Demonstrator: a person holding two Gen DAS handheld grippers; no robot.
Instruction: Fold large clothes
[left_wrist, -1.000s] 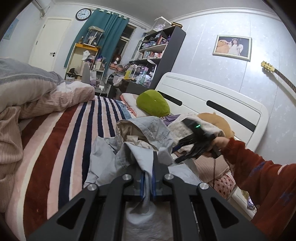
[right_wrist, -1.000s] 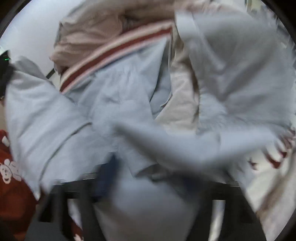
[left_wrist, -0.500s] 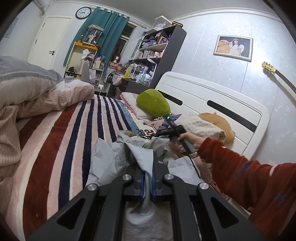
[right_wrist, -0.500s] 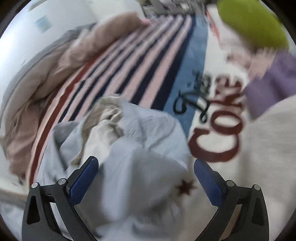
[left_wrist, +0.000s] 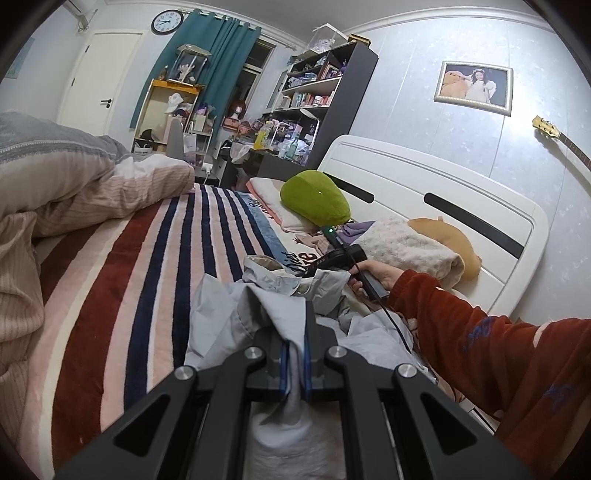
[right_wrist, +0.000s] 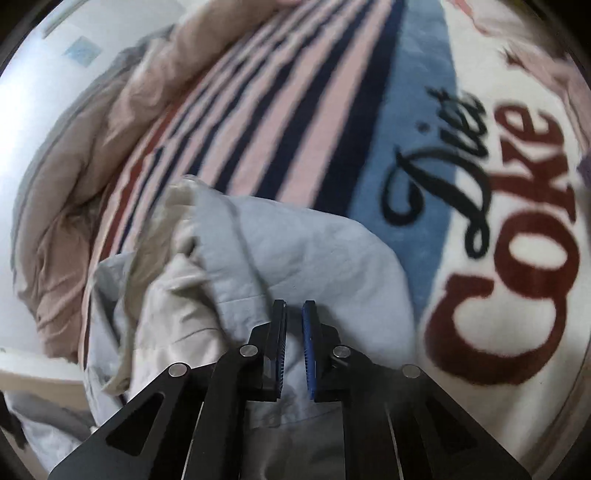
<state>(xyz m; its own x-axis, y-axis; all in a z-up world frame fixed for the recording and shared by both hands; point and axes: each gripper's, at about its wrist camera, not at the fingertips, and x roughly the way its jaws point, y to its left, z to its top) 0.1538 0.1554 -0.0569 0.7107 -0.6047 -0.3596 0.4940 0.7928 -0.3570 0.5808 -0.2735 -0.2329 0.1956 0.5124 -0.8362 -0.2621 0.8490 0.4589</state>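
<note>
A crumpled light grey-blue garment (left_wrist: 229, 317) with a beige lining lies bunched on the striped blanket (left_wrist: 122, 266). My left gripper (left_wrist: 294, 354) is shut on a fold of this garment, which hangs between the pads. My right gripper shows in the left wrist view (left_wrist: 332, 258), held by a hand in a red sleeve at the garment's far side. In the right wrist view the right gripper (right_wrist: 294, 332) has closed to a narrow gap on the garment (right_wrist: 303, 258), with grey-blue cloth between the blue pads.
A pink and grey duvet (left_wrist: 55, 184) is heaped at the left. A green cushion (left_wrist: 314, 203), a cream folded blanket (left_wrist: 406, 247) and an orange plush (left_wrist: 443, 236) lie by the white headboard (left_wrist: 443, 192). The blanket carries a "Diet Coke" print (right_wrist: 498, 221).
My right gripper went from wide open to nearly closed on the garment and sank toward the bed. The garment dropped from lifted to bunched on the blanket. My left gripper kept its hold.
</note>
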